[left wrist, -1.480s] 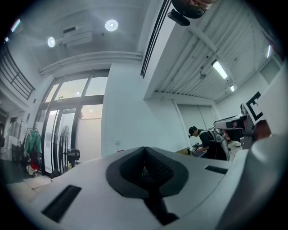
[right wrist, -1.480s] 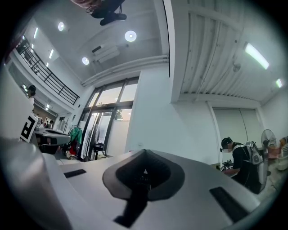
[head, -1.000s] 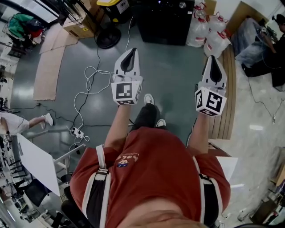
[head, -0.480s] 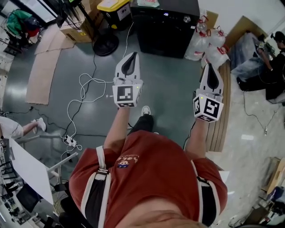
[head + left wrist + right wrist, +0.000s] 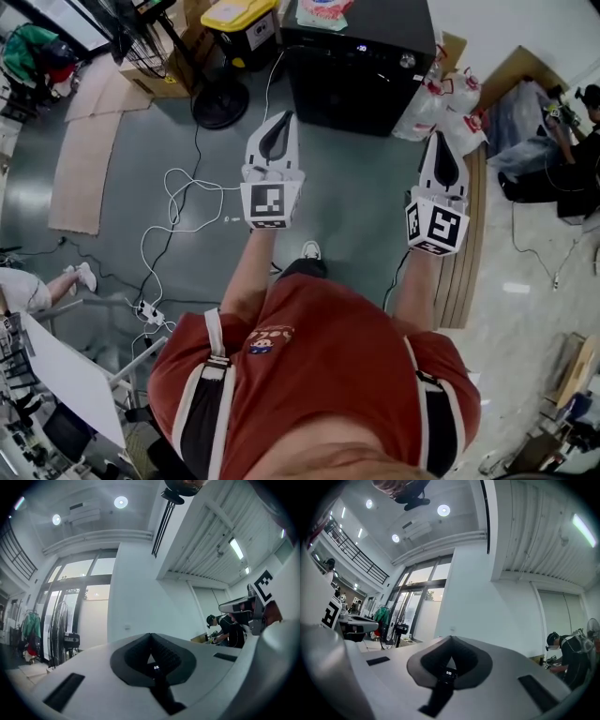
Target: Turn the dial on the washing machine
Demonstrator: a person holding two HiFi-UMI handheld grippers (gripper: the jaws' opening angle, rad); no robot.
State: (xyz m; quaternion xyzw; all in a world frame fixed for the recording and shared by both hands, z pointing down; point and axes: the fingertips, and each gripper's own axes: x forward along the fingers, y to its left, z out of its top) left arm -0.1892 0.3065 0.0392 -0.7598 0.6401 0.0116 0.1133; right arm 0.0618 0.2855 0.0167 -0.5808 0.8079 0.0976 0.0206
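We hold two grippers: left gripper (image 5: 283, 119) and right gripper (image 5: 437, 138), jaws together, empty. One washing machine (image 5: 361, 80), one dial (image 5: 406, 61), ahead.

- A workshop-like lab hall, not a home — the black washing machine (image 5: 356, 66) stands on a bare grey floor (image 5: 366, 187).
- Left of the machine: a pedestal fan's base (image 5: 220, 105), a yellow-lidded bin (image 5: 242, 21) and flattened cardboard (image 5: 82, 169).
- In front of it and to the left, loose white cables (image 5: 178, 202) trail to a power strip (image 5: 147, 309).
- Right of it, a person (image 5: 574, 127) sits among gear.
- High above it — round ceiling lights (image 5: 443, 511), a railed mezzanine (image 5: 358, 555) and tall windows (image 5: 79, 606).
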